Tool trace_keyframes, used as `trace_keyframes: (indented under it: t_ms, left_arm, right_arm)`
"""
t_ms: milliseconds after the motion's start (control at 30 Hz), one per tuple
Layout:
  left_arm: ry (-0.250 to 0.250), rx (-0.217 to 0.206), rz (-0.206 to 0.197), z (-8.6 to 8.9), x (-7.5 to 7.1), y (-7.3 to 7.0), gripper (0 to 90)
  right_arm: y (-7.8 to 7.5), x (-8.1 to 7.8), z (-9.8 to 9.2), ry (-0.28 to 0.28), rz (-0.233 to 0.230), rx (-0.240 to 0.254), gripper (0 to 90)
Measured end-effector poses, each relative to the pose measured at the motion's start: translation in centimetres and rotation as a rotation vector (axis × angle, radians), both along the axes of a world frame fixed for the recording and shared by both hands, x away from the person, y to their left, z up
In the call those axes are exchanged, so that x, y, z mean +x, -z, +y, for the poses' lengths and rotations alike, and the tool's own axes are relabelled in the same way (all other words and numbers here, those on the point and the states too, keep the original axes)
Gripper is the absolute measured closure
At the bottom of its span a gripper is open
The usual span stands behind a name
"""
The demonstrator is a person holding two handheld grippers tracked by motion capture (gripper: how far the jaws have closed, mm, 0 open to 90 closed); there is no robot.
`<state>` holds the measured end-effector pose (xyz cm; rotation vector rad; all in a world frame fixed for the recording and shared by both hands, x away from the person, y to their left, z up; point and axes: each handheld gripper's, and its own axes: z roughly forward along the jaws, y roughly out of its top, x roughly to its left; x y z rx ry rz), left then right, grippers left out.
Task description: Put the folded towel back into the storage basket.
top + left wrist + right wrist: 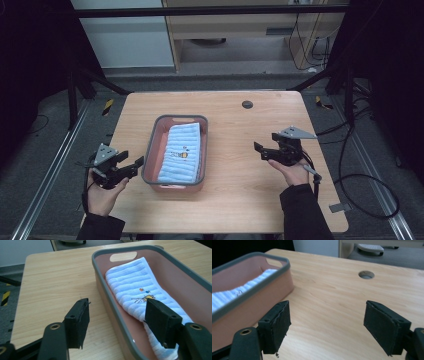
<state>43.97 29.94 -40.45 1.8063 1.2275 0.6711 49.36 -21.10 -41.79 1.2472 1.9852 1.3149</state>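
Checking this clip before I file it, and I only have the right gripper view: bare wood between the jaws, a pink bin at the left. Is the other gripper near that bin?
Observer: Yes. The left gripper sits at the opposite long side of the bin, jaws open and empty.
Operator: What exactly is the white ribbed thing inside?
Observer: A folded light-blue towel with a small cartoon print, lying lengthwise on the bin's floor.
Operator: How far is my gripper from the bin?
Observer: The right gripper stands well apart, open, with bare table between it and the bin.
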Motion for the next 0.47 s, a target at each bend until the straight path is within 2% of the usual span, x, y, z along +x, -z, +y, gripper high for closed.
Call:
trace_keyframes:
  t_ms: [167,300,367,467]
  left_arm:
    - [-0.032,0.028,0.005,1.2,0.0,0.6,38.6]
    - [-0.044,0.032,0.005,2.3,-0.1,1.3,38.9]
    - [-0.055,0.03,0.007,2.9,-0.1,1.6,38.6]
    - [-0.064,0.044,0.015,3.6,0.0,2.1,38.0]
  right_arm:
    - [1.3,-0.9,-2.1,0.026,0.015,-0.02,22.7]
    - [2.0,-1.4,-3.5,0.048,0.026,-0.028,23.1]
    - [2.2,-1.6,-4.1,0.059,0.03,-0.017,23.1]
    - [2.7,-2.1,-5.0,0.077,0.03,-0.032,23.1]
